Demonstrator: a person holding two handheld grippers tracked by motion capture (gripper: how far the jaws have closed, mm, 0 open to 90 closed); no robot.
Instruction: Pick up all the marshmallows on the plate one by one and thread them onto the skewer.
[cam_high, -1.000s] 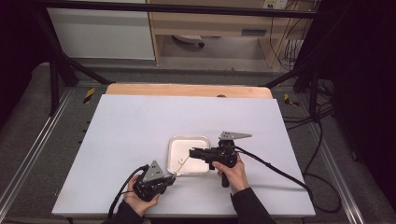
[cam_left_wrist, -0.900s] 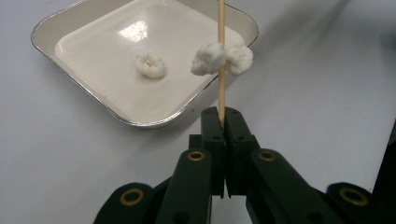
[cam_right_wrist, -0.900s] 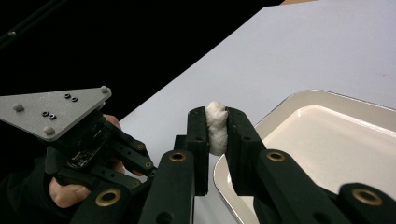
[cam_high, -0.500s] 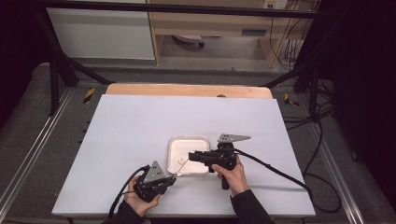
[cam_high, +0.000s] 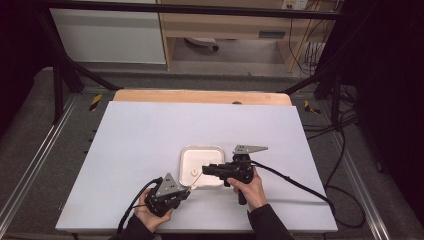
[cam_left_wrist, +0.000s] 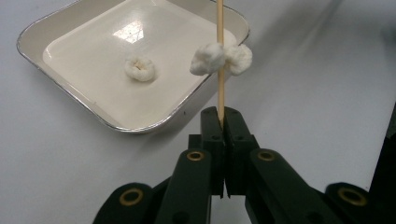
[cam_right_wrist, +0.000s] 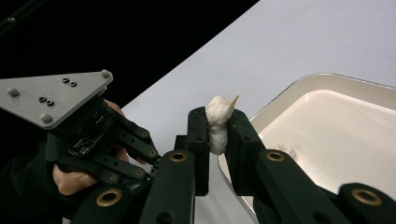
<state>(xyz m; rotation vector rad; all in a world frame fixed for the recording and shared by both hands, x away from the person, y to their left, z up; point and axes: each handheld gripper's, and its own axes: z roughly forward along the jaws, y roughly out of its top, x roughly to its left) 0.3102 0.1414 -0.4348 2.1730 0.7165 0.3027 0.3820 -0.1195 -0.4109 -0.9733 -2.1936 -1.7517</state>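
Note:
A white square tray (cam_high: 216, 151) sits on the table's near half, and one white puffy piece (cam_left_wrist: 140, 69) lies in it. My left gripper (cam_left_wrist: 220, 122) is shut on the base of a thin wooden skewer (cam_left_wrist: 220, 28) that slants up over the tray's rim. Partway up the skewer a white puffy piece (cam_left_wrist: 208, 59) is threaded on. My right gripper (cam_right_wrist: 217, 116) is shut on another white piece (cam_right_wrist: 216, 128), and the skewer's pointed tip (cam_right_wrist: 232, 100) pokes out of its top. In the high view the left gripper (cam_high: 186, 189) and right gripper (cam_high: 205, 170) meet at the tray's near edge.
The white table top (cam_high: 150, 135) stretches wide to the left, right and far side of the tray. A wooden strip (cam_high: 200, 96) runs along the far edge. A black cable (cam_high: 300, 185) trails from the right gripper across the table's right side.

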